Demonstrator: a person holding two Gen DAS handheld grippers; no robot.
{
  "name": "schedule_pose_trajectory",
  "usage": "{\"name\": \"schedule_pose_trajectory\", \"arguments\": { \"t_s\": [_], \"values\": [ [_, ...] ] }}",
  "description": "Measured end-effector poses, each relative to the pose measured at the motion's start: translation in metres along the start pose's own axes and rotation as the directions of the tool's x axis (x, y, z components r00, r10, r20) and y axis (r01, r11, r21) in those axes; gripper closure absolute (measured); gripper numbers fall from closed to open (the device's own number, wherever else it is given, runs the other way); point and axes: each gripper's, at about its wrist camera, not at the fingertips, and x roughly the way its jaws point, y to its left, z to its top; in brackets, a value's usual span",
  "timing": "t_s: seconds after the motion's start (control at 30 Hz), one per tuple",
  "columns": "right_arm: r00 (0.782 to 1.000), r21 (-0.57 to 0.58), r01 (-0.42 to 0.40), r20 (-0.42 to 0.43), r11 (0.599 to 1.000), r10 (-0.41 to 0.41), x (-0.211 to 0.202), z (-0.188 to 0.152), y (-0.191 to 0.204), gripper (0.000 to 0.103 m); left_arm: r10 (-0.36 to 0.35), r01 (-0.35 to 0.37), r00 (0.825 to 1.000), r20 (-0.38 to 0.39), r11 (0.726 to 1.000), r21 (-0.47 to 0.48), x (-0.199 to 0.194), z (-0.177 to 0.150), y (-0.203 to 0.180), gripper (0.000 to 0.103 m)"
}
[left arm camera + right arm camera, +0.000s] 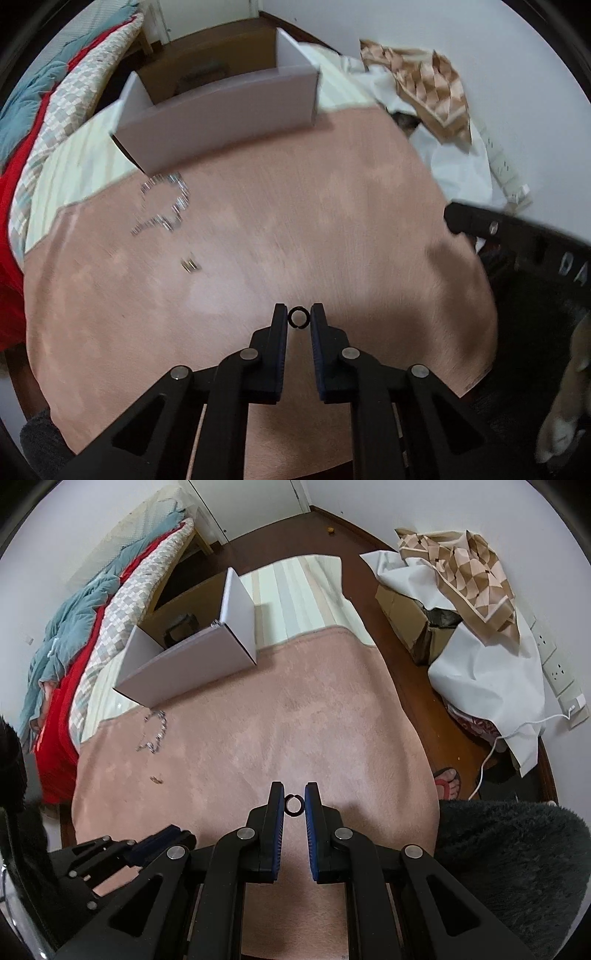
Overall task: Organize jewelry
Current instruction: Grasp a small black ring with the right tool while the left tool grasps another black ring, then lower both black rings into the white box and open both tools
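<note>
Black ring in left gripper [299, 318]: small, thin hoop pinched across its diameter between the two fingertips, held above pink cloth [295, 221]. Right gripper [294, 805] holds a second black ring [294, 805] the same way, w/ a small gap visible in the top of the hoop. Both claws clenched on their rings; the left-wrist view is motion-blurred, so contact detail there is approx.

Handling, judged:
- Rings: very light, rigid, smooth. Likely to pop out sideways if squeezed off-centre. Keep grip at the widest pt, pads square to the hoop. The split ring may flex slightly; avoid hard clamping.
- Silver chain [162, 203]: lies loose on cloth just in front of white box [221, 110]. Limp, slides and bunches. Best taken at a bunched section, not a single strand; will trail when lifted.
- Small gold-toned piece [189, 264]: lies alone nearer the grippers than the chain. Type cannot be told. Tiny and flat to the cloth, so fingertips need to close low.

Box is open-topped, at far edge of cloth; prob. the drop target. Release rings low inside it, since they roll.
</note>
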Motion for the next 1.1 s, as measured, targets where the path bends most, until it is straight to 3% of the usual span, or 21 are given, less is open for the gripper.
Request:
{"name": "schedule_pose_trajectory", "arguments": {
  "t_s": [0.17,0.33,0.53,0.63,1.0,1.07,1.1],
  "values": [
    [0.997,0.000,-0.071,0.040,0.997,0.071,-0.004,0.037,0.019,0.091,-0.004,0.009,0.997,0.080,0.998,-0.055,-0.030,0.038,0.020,0.093],
    [0.982,-0.002,-0.177,0.065,0.984,0.176,0.011,0.098,0.051,0.091,0.005,0.014,0.990,0.140,0.991,-0.135,-0.049,0.089,0.061,0.093],
    [0.979,-0.030,-0.195,0.055,0.980,0.196,0.047,0.160,0.079,0.091,0.024,0.006,0.989,0.146,0.979,-0.203,-0.032,0.150,0.104,0.093],
    [0.984,-0.050,-0.174,0.033,0.983,0.176,0.066,0.179,0.087,0.091,-0.008,0.034,0.993,0.115,0.974,-0.224,-0.011,0.168,0.118,0.093],
    [0.997,-0.078,-0.055,-0.059,0.995,0.050,0.110,0.182,0.095,0.090,-0.064,0.067,0.998,0.022,0.962,-0.264,0.025,0.186,0.133,0.091],
    [0.997,-0.066,-0.057,-0.057,0.996,0.054,0.107,0.182,0.093,0.083,-0.064,0.072,0.997,0.039,0.960,-0.272,0.020,0.189,0.136,0.089],
    [0.997,-0.064,-0.061,-0.054,0.996,0.057,0.106,0.183,0.092,0.079,-0.060,0.071,0.997,0.047,0.959,-0.275,0.018,0.190,0.137,0.083]
  ]
}}
